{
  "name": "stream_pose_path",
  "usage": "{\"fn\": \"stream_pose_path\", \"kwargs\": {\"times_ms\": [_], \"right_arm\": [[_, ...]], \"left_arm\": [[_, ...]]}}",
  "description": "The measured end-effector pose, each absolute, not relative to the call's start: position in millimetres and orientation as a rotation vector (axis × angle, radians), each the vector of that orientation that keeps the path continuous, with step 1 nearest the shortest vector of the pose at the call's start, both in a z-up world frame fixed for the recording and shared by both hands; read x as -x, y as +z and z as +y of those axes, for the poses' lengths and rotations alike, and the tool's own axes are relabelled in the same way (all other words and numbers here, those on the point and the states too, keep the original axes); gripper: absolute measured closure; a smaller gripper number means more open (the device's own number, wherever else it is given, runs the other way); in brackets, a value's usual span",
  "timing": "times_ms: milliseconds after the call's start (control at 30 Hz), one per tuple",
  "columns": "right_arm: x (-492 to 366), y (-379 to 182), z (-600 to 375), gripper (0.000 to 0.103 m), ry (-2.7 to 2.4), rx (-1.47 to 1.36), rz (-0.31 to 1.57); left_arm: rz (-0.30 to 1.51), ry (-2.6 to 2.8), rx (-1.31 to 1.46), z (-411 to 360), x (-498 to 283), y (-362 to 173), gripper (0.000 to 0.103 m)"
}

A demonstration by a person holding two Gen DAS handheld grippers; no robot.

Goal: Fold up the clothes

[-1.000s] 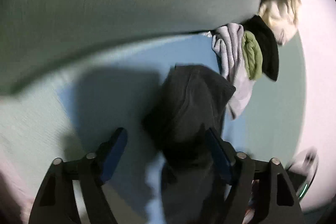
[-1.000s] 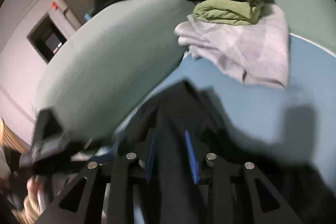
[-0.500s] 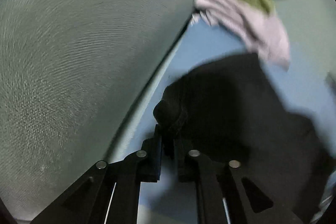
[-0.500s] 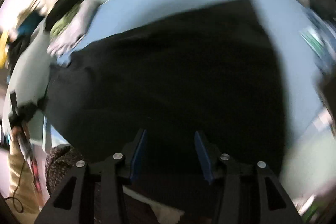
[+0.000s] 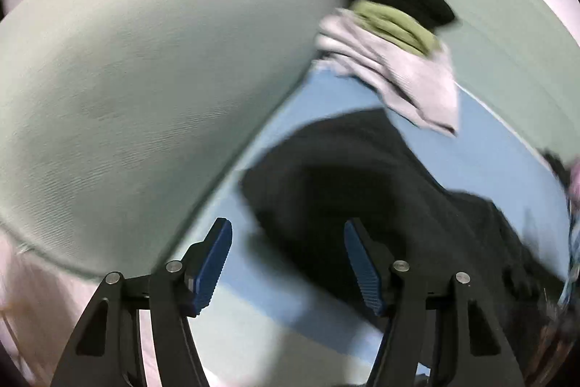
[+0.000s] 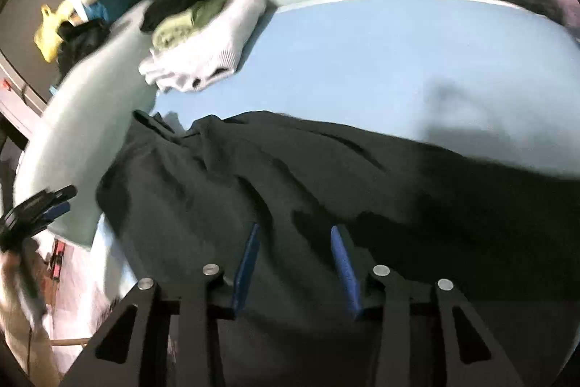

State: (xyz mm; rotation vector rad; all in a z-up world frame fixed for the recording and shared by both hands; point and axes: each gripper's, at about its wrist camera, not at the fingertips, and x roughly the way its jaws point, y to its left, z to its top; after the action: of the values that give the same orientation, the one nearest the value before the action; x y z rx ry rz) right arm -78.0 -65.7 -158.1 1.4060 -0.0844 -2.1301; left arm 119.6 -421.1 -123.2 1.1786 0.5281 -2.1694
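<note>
Black garment (image 6: 326,176): it lies spread and wrinkled on the blue mat (image 6: 398,53), covering the mat's near part; one rumpled corner reaches toward the mat's left edge.
Your right gripper (image 6: 295,263): you hold it low over the garment, tilted forward along the cloth. Its blue pads (image 6: 248,263) stand partly apart with only dark fabric showing behind the gap; nothing is pinched between them.
Your left gripper (image 5: 288,267): you hold it just off the garment's near corner, aimed across the mat. Its fingers (image 5: 214,263) are spread wide and hold nothing; the view is motion-blurred.
Folded stack (image 6: 203,38): a pale grey piece with a green one and a black one on top sits at the mat's far left corner, well apart from the garment.
Green sheet (image 5: 145,78): it surrounds the mat on the left and far sides.
Loose clothes (image 6: 108,2): a mixed heap lies beyond the stack, off the mat.
</note>
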Motion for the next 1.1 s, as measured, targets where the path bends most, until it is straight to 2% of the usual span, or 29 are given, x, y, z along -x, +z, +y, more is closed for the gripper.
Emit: {"fn": "stream_pose_path", "kwargs": {"times_ms": [67, 133, 233, 300, 400, 433, 467, 533, 567, 600, 700, 767, 800, 867, 900, 933, 1000, 1033, 1100], "right_arm": [[100, -168, -84, 0.065, -2.175, -1.447, -0.051], [119, -172, -87, 0.072, -2.212, -1.475, -0.072], [145, -176, -85, 0.101, -2.264, -1.51, -0.132], [156, -179, -77, 0.103, -2.261, -1.53, -0.217], [164, -172, -58, 0.103, -2.397, -1.493, -0.269], [161, -167, -48, 0.097, -2.423, -1.463, -0.295], [153, -159, -38, 0.085, -2.408, -1.432, -0.336], [138, -144, -19, 0.083, -2.377, -1.37, -0.416], [127, -137, -17, 0.081, -2.374, -1.335, -0.372], [115, -130, -24, 0.08, -2.379, -1.295, -0.255], [85, -118, -53, 0.064, -2.389, -1.167, 0.087], [74, -120, -85, 0.061, -2.37, -1.081, 0.306], [74, -124, -95, 0.06, -2.344, -1.082, 0.355], [78, -137, -107, 0.046, -2.277, -1.124, 0.389], [82, -145, -115, 0.044, -2.249, -1.144, 0.397], [86, -154, -127, 0.047, -2.237, -1.153, 0.415], [91, -168, -140, 0.09, -2.276, -1.178, 0.502], [97, -172, -140, 0.101, -2.298, -1.207, 0.484], [117, -174, -133, 0.103, -2.316, -1.288, 0.322]], "left_arm": [[0.522, -2.14, -1.247, -419, -107, -143, 0.046], [0.567, -2.057, -1.339, -426, -104, -170, 0.048], [0.554, -2.075, -1.34, -425, -120, -185, 0.047], [0.522, -2.083, -1.344, -423, -123, -185, 0.046], [0.591, -2.075, -1.336, -430, -127, -184, 0.046], [0.604, -2.075, -1.335, -431, -129, -184, 0.046], [0.597, -2.079, -1.332, -431, -130, -183, 0.046], [0.573, -2.088, -1.326, -428, -131, -184, 0.046], [0.567, -2.09, -1.32, -427, -132, -184, 0.046], [0.569, -2.087, -1.313, -427, -133, -184, 0.046], [0.607, -2.075, -1.292, -428, -137, -183, 0.045], [0.627, -2.077, -1.288, -427, -140, -185, 0.045], [0.627, -2.081, -1.292, -428, -141, -185, 0.045], [0.637, -2.086, -1.299, -429, -143, -184, 0.045], [0.64, -2.088, -1.307, -430, -144, -184, 0.044], [0.647, -2.088, -1.316, -432, -144, -184, 0.044], [0.663, -2.087, -1.334, -434, -145, -183, 0.044], [0.67, -2.087, -1.341, -435, -146, -183, 0.044], [0.68, -2.09, -1.344, -436, -148, -183, 0.044]]}}
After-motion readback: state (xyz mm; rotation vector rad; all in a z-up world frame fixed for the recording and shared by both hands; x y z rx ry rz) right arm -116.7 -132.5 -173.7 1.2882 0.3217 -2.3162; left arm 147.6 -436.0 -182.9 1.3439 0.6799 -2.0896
